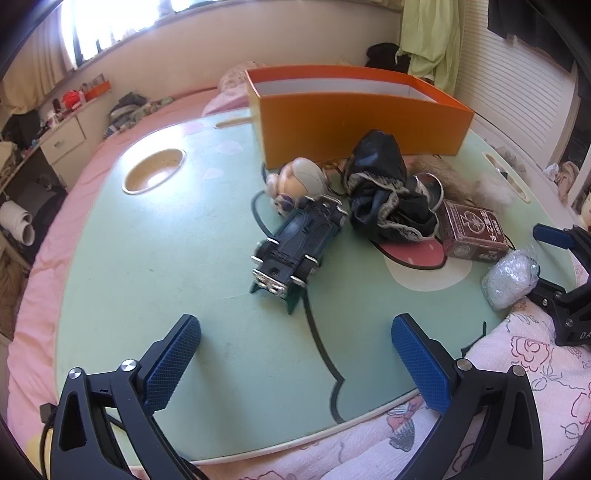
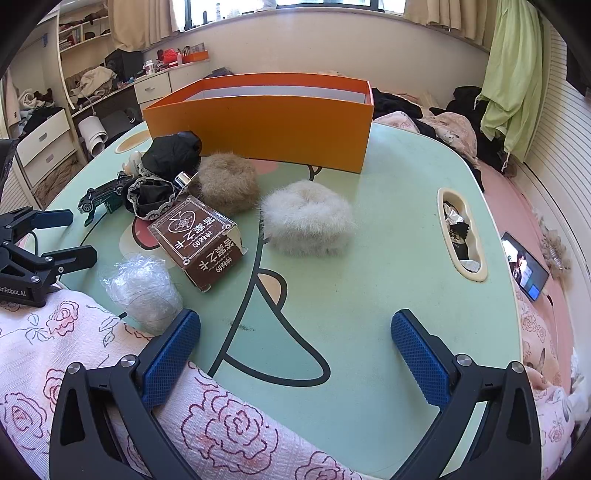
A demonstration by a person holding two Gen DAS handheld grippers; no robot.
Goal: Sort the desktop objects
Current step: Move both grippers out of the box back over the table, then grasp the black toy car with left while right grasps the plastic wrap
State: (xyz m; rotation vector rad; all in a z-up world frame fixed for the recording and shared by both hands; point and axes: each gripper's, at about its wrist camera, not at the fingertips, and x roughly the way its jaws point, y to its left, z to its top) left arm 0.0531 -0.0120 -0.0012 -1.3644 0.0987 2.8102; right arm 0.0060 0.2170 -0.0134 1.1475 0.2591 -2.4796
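Right wrist: clear bag (image 2: 142, 286) beside open gripper's (image 2: 295, 356) left finger.

Sunlit, cluttered bedroom
Bright windows (image 2: 280, 5) above a cream wall, green curtain (image 2: 513, 74) right, white drawers (image 2: 44, 144) left.

Open left tongs (image 1: 295, 363) before toy car (image 1: 295, 247), empty.

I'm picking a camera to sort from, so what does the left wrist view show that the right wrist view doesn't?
Only the left wrist view shows the doll head and the round cup hole clearly. Only the right wrist view shows the white fur puff whole, the slot with wrappers and the phone. Both show the orange box, toy car, brown carton and plastic wad.
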